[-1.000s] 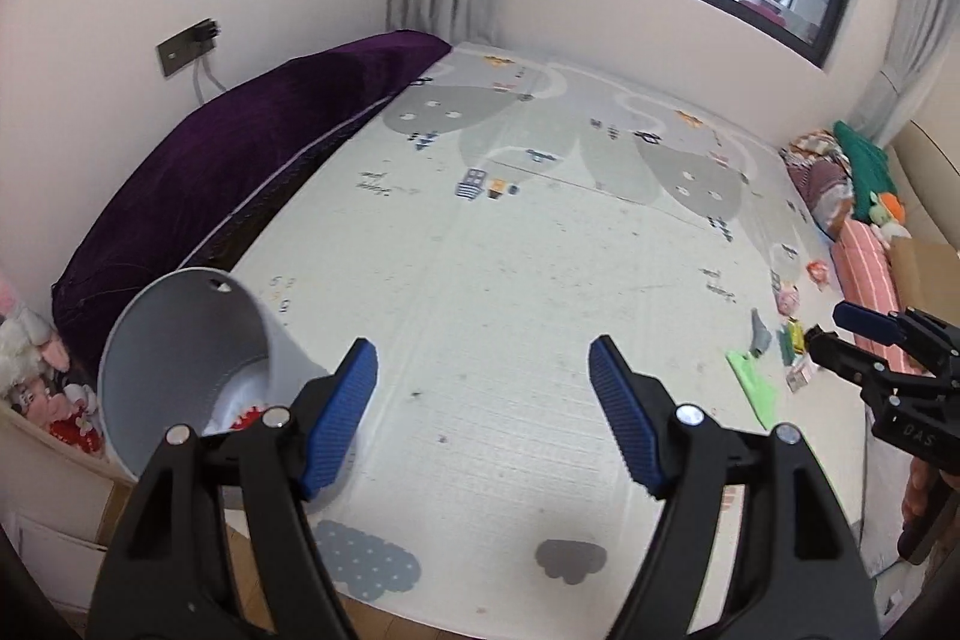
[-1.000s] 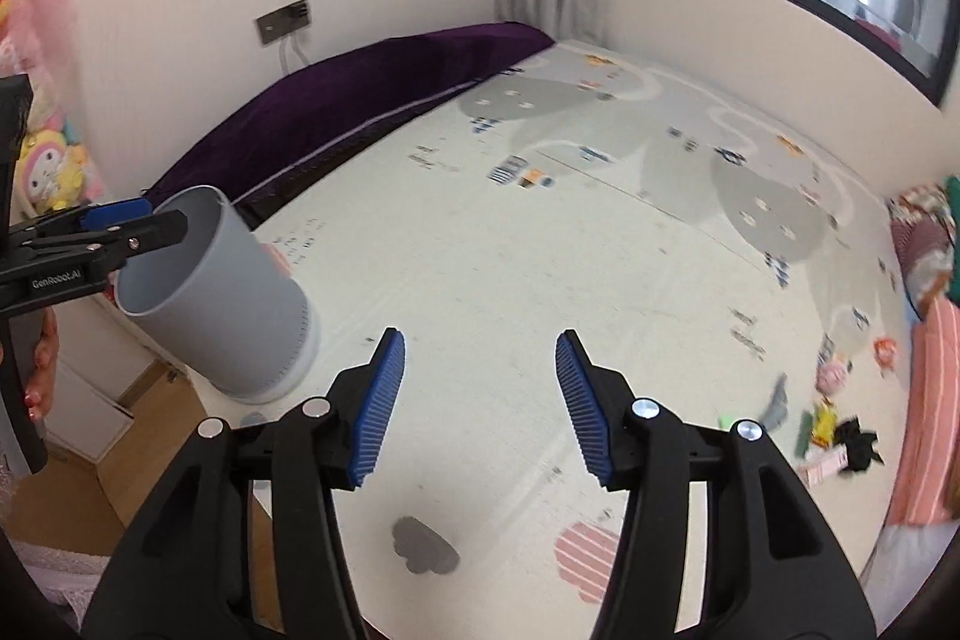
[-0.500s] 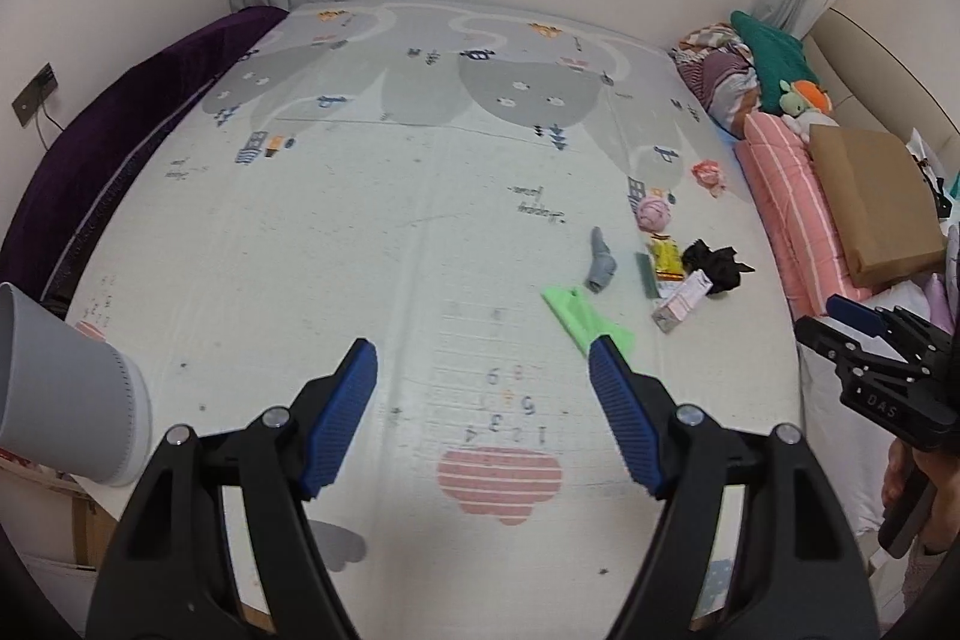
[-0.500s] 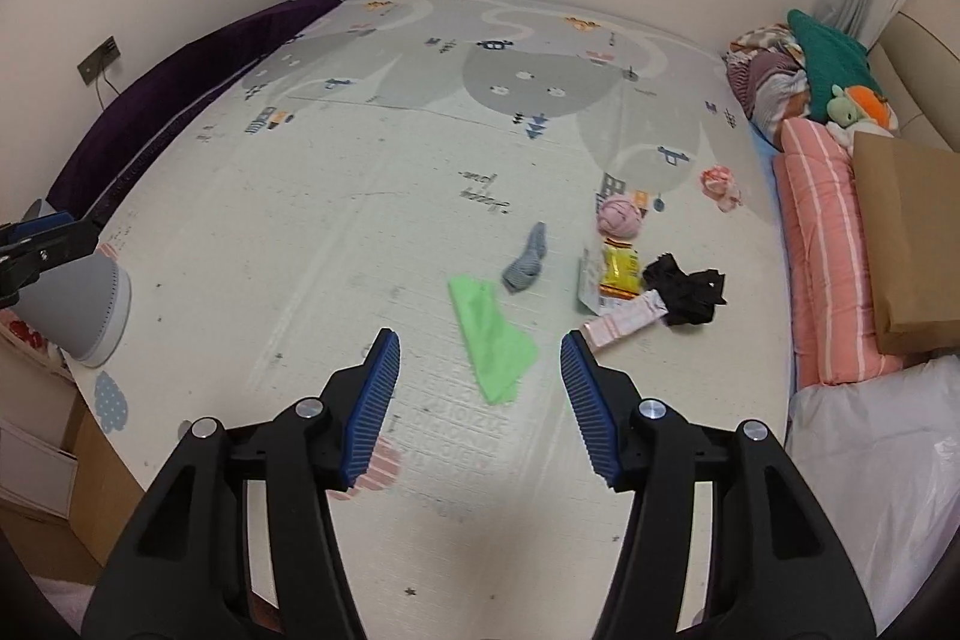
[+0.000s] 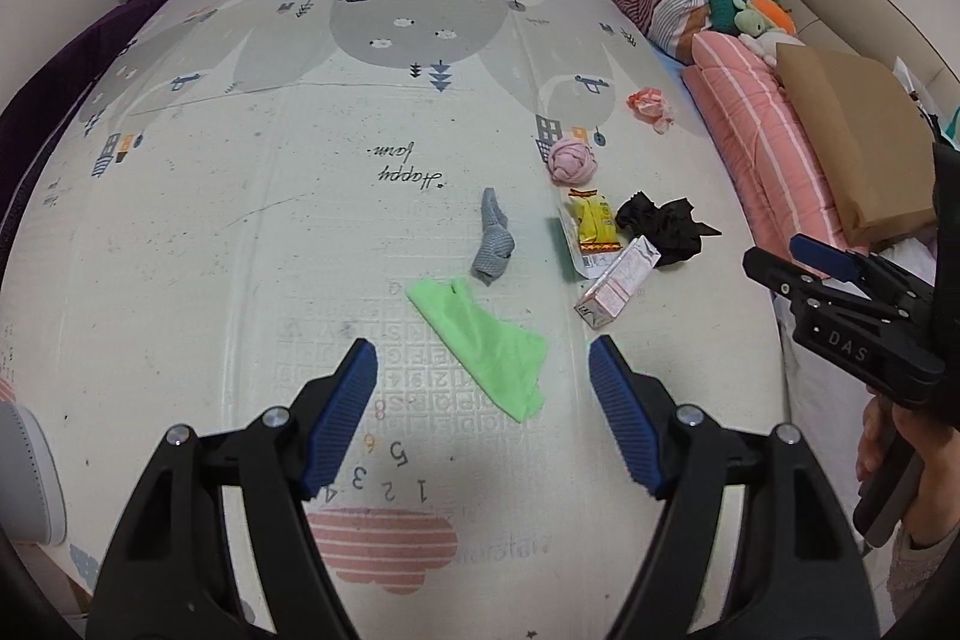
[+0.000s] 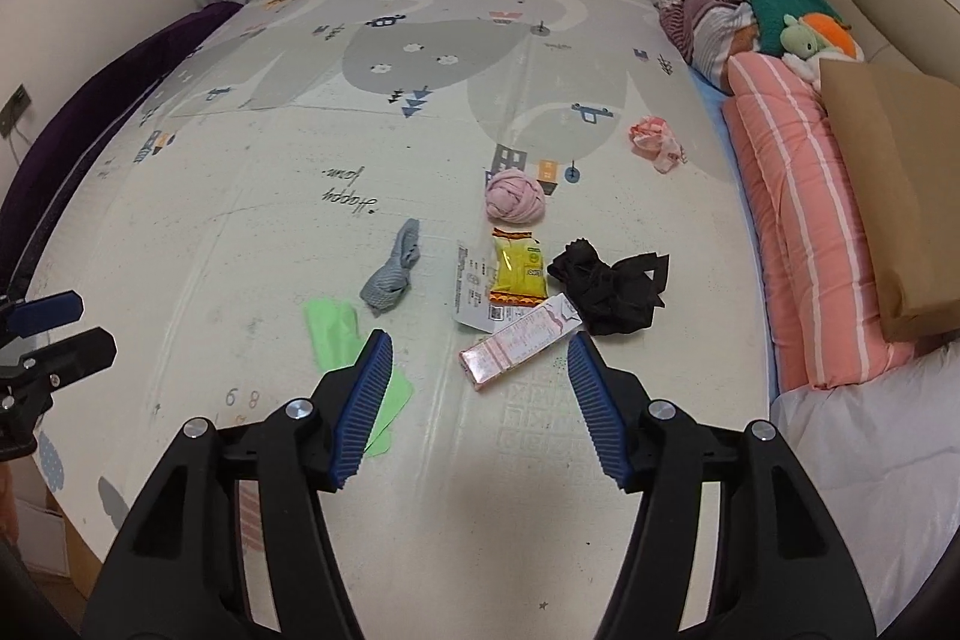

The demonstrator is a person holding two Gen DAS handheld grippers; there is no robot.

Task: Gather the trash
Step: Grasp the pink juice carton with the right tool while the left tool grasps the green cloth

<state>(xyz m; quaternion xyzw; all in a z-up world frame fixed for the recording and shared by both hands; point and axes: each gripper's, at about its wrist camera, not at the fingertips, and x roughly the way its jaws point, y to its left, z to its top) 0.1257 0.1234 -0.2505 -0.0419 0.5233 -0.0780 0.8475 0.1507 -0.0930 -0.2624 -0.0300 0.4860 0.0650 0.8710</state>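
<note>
Trash lies on the play mat (image 5: 240, 220): a green paper sheet (image 5: 480, 340), a pink carton (image 5: 618, 283), a yellow wrapper (image 5: 594, 220) on a white leaflet, a black crumpled piece (image 5: 663, 229), a grey sock (image 5: 493, 244), a pink ball (image 5: 573, 160) and a pink-white wad (image 5: 651, 106). My left gripper (image 5: 483, 412) is open above the green sheet. My right gripper (image 6: 480, 400) is open just before the pink carton (image 6: 519, 343); the green sheet (image 6: 336, 334) lies at its left finger. A sliver of the grey bin (image 5: 27, 478) shows at the far left.
Pink striped bedding (image 6: 798, 220), a brown paper bag (image 6: 900, 196), folded clothes and a plush toy (image 6: 810, 31) line the right side. A purple cushion (image 6: 90, 112) runs along the left wall. The mat's front edge drops to wooden floor.
Both grippers swung away from the grey bin toward the trash pile on the right and came closer to it. Both stayed open and empty.
</note>
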